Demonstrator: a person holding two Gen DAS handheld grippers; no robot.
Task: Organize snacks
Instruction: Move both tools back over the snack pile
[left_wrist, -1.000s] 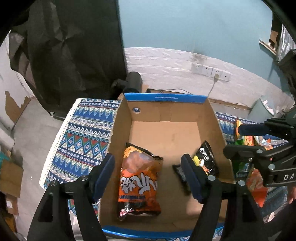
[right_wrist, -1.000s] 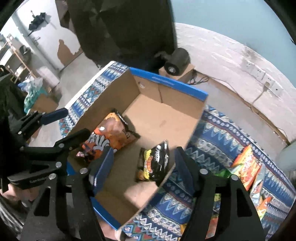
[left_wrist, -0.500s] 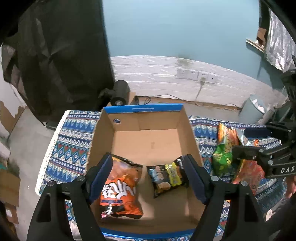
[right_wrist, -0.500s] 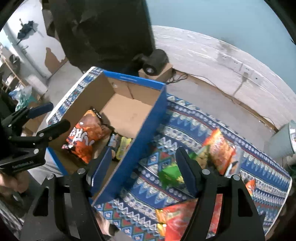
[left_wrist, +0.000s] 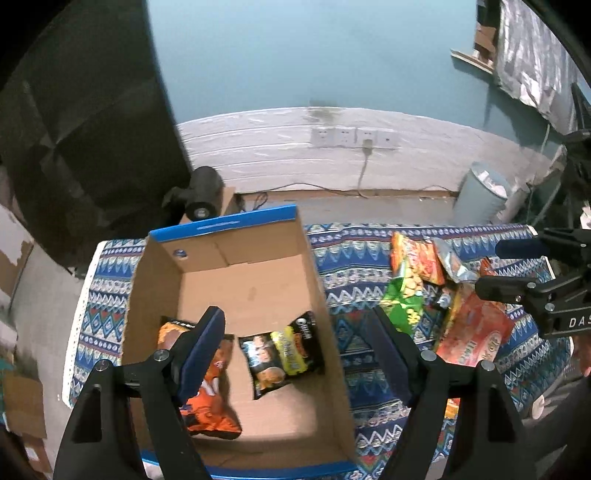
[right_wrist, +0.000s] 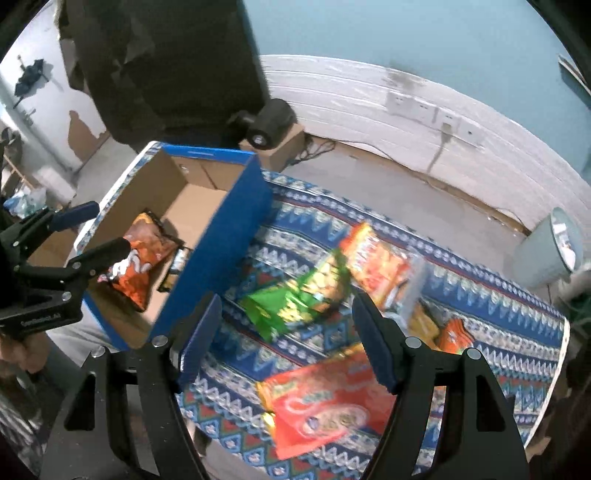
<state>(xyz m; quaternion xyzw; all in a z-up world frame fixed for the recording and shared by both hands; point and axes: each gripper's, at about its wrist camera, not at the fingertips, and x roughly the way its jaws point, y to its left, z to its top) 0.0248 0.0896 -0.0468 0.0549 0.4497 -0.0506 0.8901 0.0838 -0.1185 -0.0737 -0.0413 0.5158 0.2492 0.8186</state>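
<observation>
Left gripper (left_wrist: 297, 341) gaping, empty, over box (left_wrist: 236, 273), having just widened; right gripper (right_wrist: 286, 332) likewise over green bag (right_wrist: 295, 295). Orange bag (left_wrist: 205, 387) and black bag (left_wrist: 280, 354) flat inside, lengthwise toward far wall.

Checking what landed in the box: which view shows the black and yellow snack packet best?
The left wrist view: the black and yellow packet lies flat on the box floor, fully visible. In the right wrist view only a sliver peeks past the box's blue wall.
</observation>
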